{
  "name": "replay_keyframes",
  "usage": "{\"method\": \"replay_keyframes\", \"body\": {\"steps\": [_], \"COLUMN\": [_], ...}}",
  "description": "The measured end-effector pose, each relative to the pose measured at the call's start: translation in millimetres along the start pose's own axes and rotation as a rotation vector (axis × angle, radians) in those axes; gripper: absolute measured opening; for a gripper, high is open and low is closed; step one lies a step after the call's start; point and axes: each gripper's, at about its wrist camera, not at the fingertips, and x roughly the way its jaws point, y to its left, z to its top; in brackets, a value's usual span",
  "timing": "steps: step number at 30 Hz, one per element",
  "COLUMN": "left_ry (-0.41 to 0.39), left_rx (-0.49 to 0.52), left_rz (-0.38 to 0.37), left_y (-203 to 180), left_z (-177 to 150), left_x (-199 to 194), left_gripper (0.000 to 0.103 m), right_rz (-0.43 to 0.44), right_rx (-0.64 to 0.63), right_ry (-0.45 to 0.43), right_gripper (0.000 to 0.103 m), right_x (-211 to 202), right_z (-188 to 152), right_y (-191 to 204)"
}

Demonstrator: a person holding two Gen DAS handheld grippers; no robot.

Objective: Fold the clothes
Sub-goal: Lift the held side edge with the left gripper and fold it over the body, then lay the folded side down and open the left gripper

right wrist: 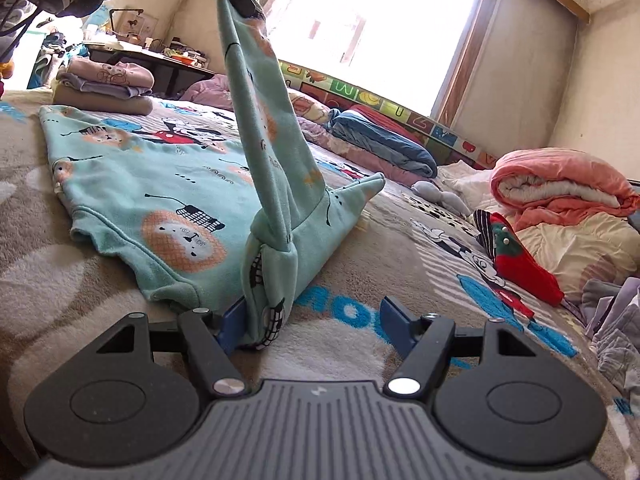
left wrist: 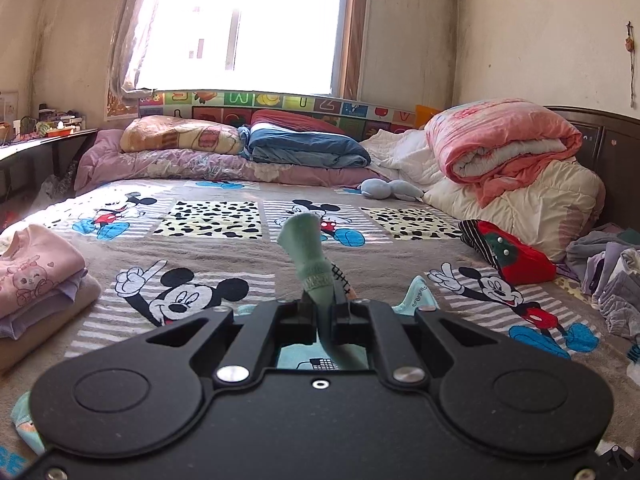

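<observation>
Cartoon-print bedspread (left wrist: 208,280) under bright window (left wrist: 256,24).

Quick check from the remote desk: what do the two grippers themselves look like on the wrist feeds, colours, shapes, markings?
The left gripper is all black: two round lobes, angled linkage arms, silver pivot screws, black jaws. The right gripper has the same black lobes and linkages with silver pivots, but blue jaws and a grey ribbed centre plate bearing a small pale logo.

bed (left wrist: 224,264) | on it: mint top (right wrist: 160,184), folded stack (left wrist: 36,280), quilts (left wrist: 504,148)
</observation>
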Motion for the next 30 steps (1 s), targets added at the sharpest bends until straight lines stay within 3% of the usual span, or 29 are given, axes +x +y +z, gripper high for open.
{"method": "replay_keyframes", "body": {"steps": [8,10,23,30], "left_ry": [0.042,0.08,0.137,0.17], "left_rx": [-0.206,-0.206,-0.184,-0.174], "left_rz": [0.045,0.059,0.05,0.058], "left_y": [57,66,83,83], "left_z": [-63,-73,-96,-103], "left_x": [-3,1,5,9], "left_gripper": [0.004,0.005,0.005,0.005], "right_rz": [-0.006,-0.008,-0.042,0.015], "right_rx": [-0.095,-0.116,-0.258,-0.341], "right_ry": [-0.012,-0.013,-0.016,0.021], "right_gripper": [0.071,0.071,0.071,0.075], "right_x": [-6,-6,-9,-18], "right_z": [-2,-2,2,1], "right_y": [5,7,21,17]}}
